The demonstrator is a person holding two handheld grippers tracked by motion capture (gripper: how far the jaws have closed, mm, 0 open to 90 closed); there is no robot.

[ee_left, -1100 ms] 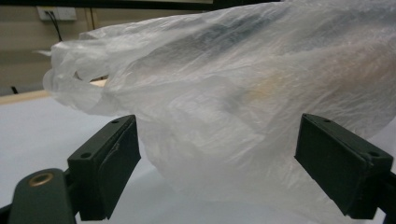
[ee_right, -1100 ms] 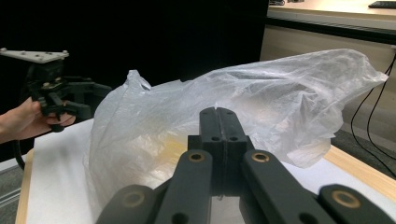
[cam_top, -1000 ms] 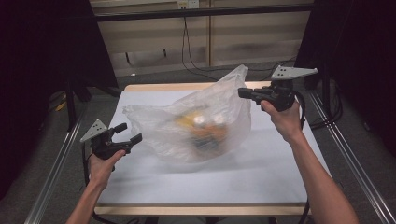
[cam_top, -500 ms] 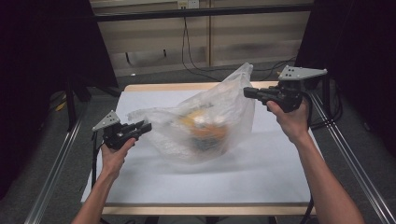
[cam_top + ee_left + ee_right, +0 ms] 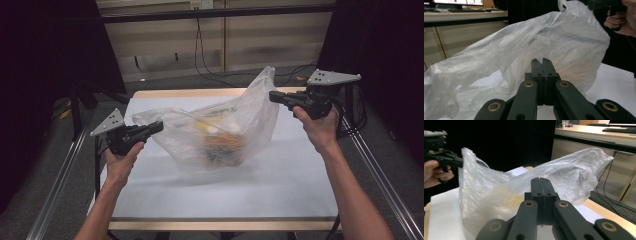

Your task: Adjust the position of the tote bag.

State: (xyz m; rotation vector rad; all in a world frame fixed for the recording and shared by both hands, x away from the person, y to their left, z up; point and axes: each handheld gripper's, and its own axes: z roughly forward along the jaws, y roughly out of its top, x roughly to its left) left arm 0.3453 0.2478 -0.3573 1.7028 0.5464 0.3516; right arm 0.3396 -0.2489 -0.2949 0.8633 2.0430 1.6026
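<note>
A clear plastic bag (image 5: pixel 220 130) with orange and yellow items (image 5: pixel 225 142) inside hangs stretched between my two grippers above the white table (image 5: pixel 250 195). My left gripper (image 5: pixel 159 126) is at the bag's left rim. Its jaws have just been closing and now meet on the thin film. In the left gripper view the jaws (image 5: pixel 542 60) are pressed together against the bag (image 5: pixel 499 62). My right gripper (image 5: pixel 272 95) holds the bag's upper right corner raised, shut on the film. In the right gripper view the shut jaws (image 5: pixel 540 180) lie against the bag (image 5: pixel 499 190).
Metal rails (image 5: pixel 55 185) run along both sides of the table. Cables (image 5: pixel 205 55) hang over the wall panel behind it, with dark curtains (image 5: pixel 45 60) on either side. A desk (image 5: pixel 599 135) stands beyond the table in the right gripper view.
My left gripper rose and moved right to the bag's left rim, then closed on it. That side of the bag lifted off the table. The right gripper barely moved.
</note>
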